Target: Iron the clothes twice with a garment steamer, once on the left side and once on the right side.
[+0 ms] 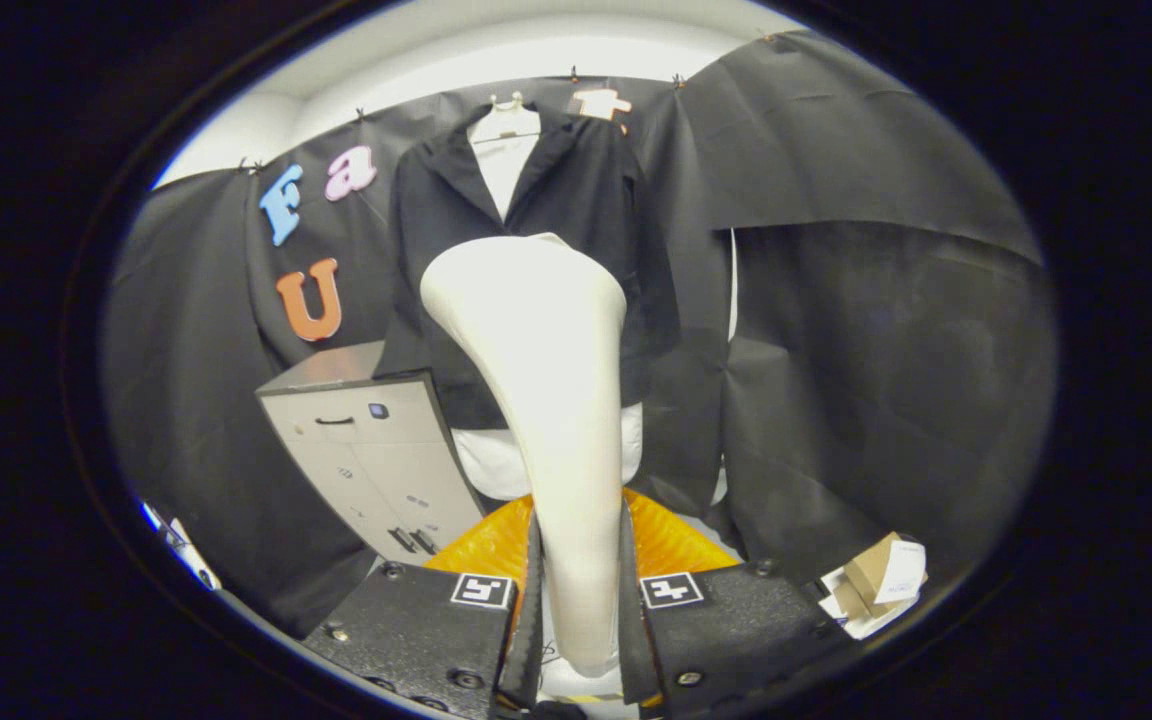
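Gripping the garment steamer (546, 400) by its slim handle, my claw (576, 610) pinches both sides; it's rigid, smooth, top-heavy, jacket (576, 200) at twelve o'clock.

one steamer (546, 400), one jacket (576, 200), one cabinet (376, 450)

tongs (576, 600) clamped on steamer (546, 400) handle | jacket (586, 200) hanging beyond | cabinet (376, 450) beside it
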Motion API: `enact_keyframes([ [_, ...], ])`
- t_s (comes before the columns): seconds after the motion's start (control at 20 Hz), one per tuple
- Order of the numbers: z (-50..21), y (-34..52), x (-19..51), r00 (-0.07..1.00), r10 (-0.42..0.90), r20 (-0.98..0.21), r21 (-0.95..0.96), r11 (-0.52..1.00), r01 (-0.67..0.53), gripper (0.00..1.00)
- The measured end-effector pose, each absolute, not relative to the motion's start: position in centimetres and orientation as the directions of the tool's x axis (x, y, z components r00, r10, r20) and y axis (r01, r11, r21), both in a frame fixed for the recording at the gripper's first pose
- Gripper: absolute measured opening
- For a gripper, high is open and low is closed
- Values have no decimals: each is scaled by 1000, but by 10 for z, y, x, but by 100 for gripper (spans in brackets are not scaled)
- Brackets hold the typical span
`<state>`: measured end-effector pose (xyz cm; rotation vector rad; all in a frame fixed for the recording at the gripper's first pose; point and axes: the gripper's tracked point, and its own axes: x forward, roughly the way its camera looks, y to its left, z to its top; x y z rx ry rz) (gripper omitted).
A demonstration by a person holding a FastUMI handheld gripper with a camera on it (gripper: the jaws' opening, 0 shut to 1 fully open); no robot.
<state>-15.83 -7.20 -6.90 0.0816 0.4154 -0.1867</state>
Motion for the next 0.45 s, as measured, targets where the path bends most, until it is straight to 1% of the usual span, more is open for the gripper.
enact_keyframes([
  [0.25, -47, -79, -235, 927, -121, -356, 89, 983, 162, 33],
  [0.45, -38, -83, -271, 934, -90, -346, 114, 984, 137, 33],
])
